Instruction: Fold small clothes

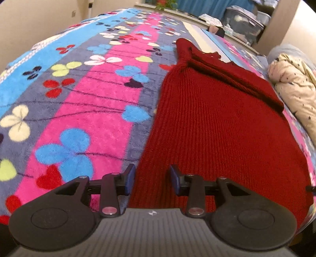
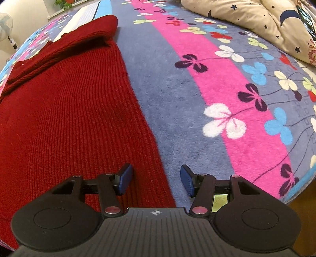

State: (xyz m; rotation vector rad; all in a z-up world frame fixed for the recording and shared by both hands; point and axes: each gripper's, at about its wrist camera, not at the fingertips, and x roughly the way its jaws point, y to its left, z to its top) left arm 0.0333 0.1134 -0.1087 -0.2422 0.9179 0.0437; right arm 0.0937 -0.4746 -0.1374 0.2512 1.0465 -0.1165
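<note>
The left gripper [image 1: 152, 179] hangs with jaws apart astride the near left edge of the red knit sweater [image 1: 217, 122], which runs off toward one o'clock. The right gripper [image 2: 156, 179] is likewise spread wide over the sweater's [image 2: 69, 102] right edge, bare flowered blanket [image 2: 207, 98] stretching from twelve to three o'clock. A star-print quilt [image 2: 246, 17] lies bunched at one o'clock.

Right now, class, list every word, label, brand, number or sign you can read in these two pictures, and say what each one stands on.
No readable words, brands or numbers.
Left tongs: a small white mark on the grey ribbed base, no lettering.
Right tongs: a white crosshair sign on the base.
Red knit sweater: no label visible.
Floral blanket: pattern only.
Star-and-moon quilt: print only.
</note>
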